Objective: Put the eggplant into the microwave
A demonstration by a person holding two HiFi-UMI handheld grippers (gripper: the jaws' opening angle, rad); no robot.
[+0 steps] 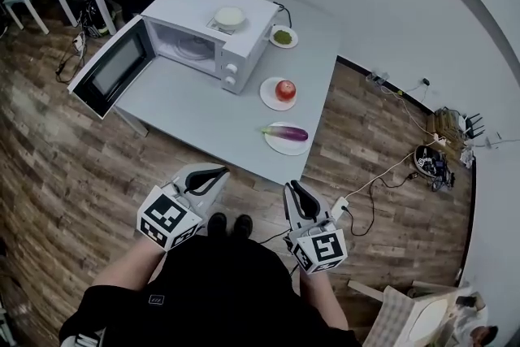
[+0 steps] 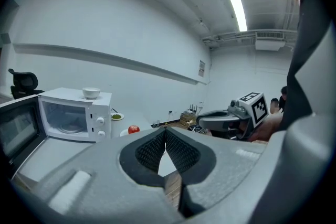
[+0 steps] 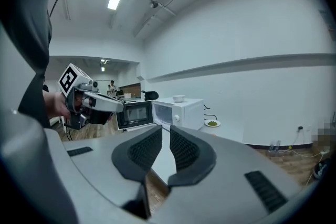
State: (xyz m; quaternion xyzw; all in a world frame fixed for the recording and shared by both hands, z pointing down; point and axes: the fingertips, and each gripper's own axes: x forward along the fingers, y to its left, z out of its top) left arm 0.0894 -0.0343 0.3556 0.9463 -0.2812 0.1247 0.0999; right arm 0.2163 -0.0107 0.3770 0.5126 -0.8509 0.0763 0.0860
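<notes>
Purple with a green stem end, the eggplant [image 1: 286,132] lies on its side on a white plate [image 1: 277,146] near the front right corner of the grey bench [image 1: 203,114]. It is untouched and well apart from both grippers. The white microwave [image 1: 244,45] stands towards the back left of the bench. Its door [image 1: 111,69] is swung fully open to the left, so the lit chamber and its glass turntable [image 1: 192,45] are in view. A pale bowl [image 1: 230,16] sits on top of the microwave.

2 more plates line the bench's right side. One holds a round red fruit [image 1: 285,89], just behind the eggplant's plate. The other, further back, carries something green [image 1: 283,36].

The person stands on the wood floor [image 1: 49,166] in front of the bench, with both grippers held short of its edge. The left gripper [image 1: 218,172] points towards the bench with its jaws pressed together at the tips and nothing between them. The right gripper [image 1: 293,189] has its jaws slightly spread, with a narrow gap between the ribbed pads and nothing in it. In each gripper view, the other gripper shows off to one side.
</notes>
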